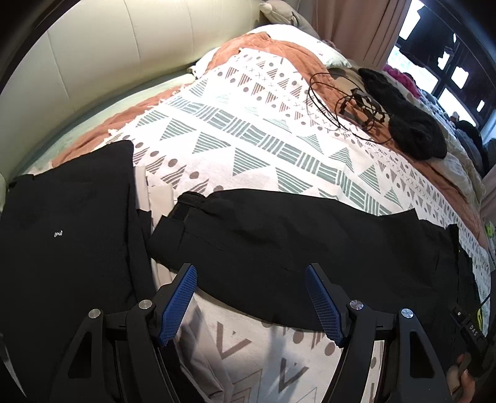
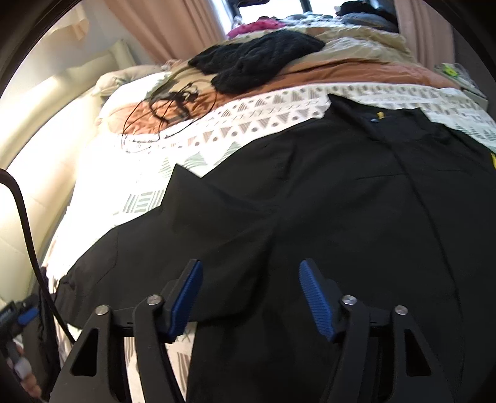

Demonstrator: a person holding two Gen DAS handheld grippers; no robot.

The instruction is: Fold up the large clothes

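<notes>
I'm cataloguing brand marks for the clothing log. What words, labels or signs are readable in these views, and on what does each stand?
"DAS": white letters on the black strap at the left wrist view's right edge.
Small white logo on the folded black garment: too small to read.
Small yellow tag on the spread black jacket: too small to read.
Nothing else legible.

Right gripper (image 2: 250,297) angled down over black jacket (image 2: 325,198), blue pads (image 2: 186,300) apart, nothing pinched between them. Jacket spread across patterned blanket (image 2: 248,124) on the bed. Farther back, dark knit garment (image 2: 257,59) beside a loose black cable coil (image 2: 173,105). Pink curtains (image 2: 167,28) at the window.
</notes>
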